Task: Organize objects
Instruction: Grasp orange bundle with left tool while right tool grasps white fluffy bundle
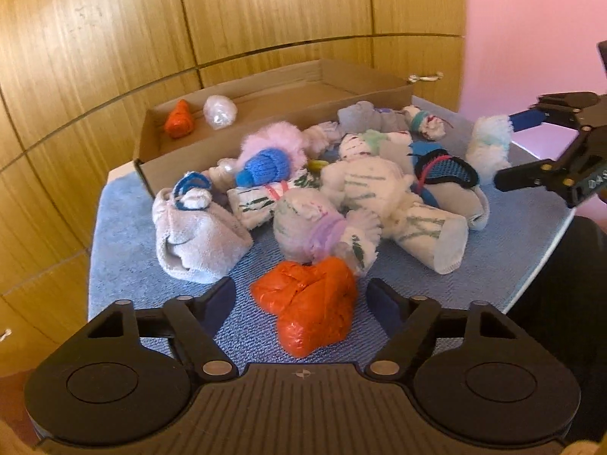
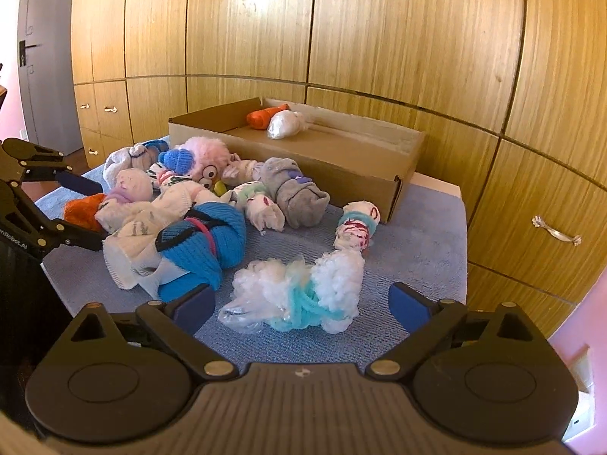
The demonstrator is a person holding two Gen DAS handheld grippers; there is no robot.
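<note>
Two grippers: both hang over a heap of rolled soft bundles on a blue woven mat (image 1: 125, 227).
Left gripper (image 1: 303, 295): jaws spread, straddling a crumpled orange plastic bundle (image 1: 307, 311) that lies on the mat's near edge; the pads stand clear of it on both sides.
Right gripper (image 2: 303, 303): jaws wide apart around a fluffy white bundle tied with a turquoise cord (image 2: 303, 295); nothing is clamped.
Pile: rolled white socks with green marks (image 1: 379, 197), a blue knit roll with a black strap (image 2: 208, 242), a grey roll (image 2: 299, 197) and a pink furry toy (image 1: 273, 144), all touching one another.
Cardboard box (image 2: 341, 174): behind the pile, against the wooden cabinet doors (image 2: 379, 38).
Inside the box: a small orange bundle (image 1: 179, 119) just beside a shiny white bundle (image 1: 220, 112), in the far corner.
</note>
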